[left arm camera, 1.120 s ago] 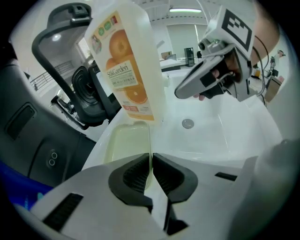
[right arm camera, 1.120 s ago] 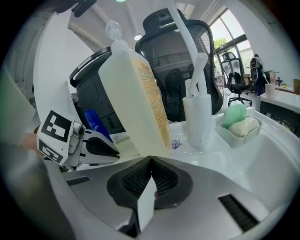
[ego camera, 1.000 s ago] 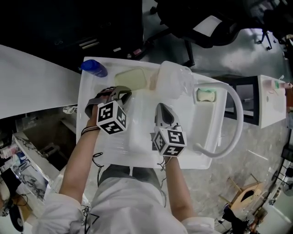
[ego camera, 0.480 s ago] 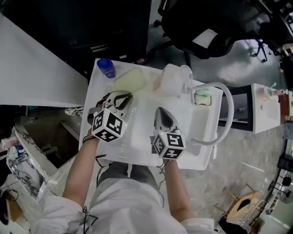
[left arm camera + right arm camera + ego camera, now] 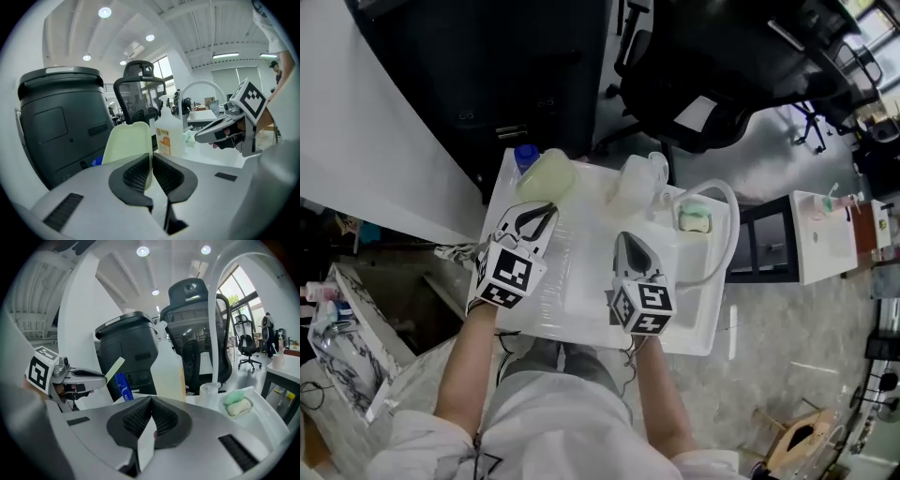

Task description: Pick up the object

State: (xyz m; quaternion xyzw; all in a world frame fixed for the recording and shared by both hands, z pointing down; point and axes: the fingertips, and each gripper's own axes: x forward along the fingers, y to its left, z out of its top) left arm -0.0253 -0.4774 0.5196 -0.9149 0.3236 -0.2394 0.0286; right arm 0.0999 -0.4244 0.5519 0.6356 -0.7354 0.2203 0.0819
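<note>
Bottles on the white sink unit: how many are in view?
2. A blue bottle stands at the sink unit's far left corner; a clear plastic bottle stands along its far edge, further right. No others show.

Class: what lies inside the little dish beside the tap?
A green piece and a cream piece, likely soap, fill the dish; its floor beneath them is covered.
</note>
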